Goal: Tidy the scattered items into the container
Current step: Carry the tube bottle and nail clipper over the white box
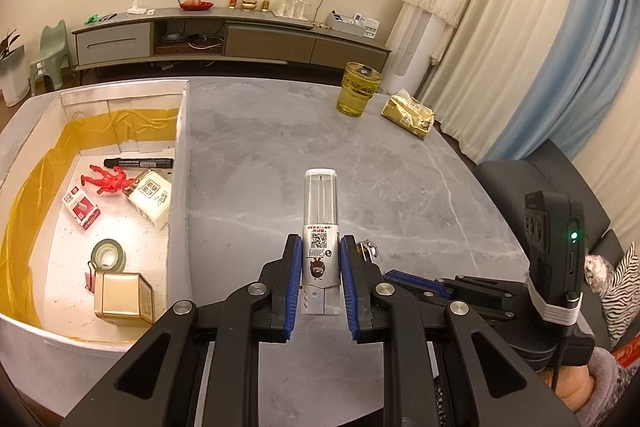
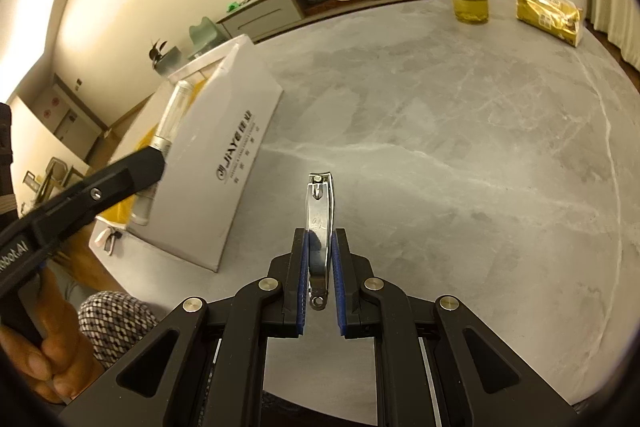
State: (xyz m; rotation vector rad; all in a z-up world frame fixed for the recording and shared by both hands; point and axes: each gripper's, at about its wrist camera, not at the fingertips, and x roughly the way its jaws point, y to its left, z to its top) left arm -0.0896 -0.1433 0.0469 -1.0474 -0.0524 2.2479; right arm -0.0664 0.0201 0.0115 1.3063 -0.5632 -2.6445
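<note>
Spray bottle (image 1: 321,227) squeezed in my left gripper (image 1: 320,267), up over desk (image 1: 400,163) beside white box (image 1: 180,187). Nail clipper (image 2: 319,227) pinched in my right gripper (image 2: 320,267). Box already has marker (image 1: 138,162), red toy (image 1: 108,181), tape roll (image 1: 108,255).

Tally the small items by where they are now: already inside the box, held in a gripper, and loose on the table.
Inside the box: 6
Held: 2, spray bottle in left gripper, nail clipper in right gripper
On the table: 2, glass, gold packet
Total: 10
</note>
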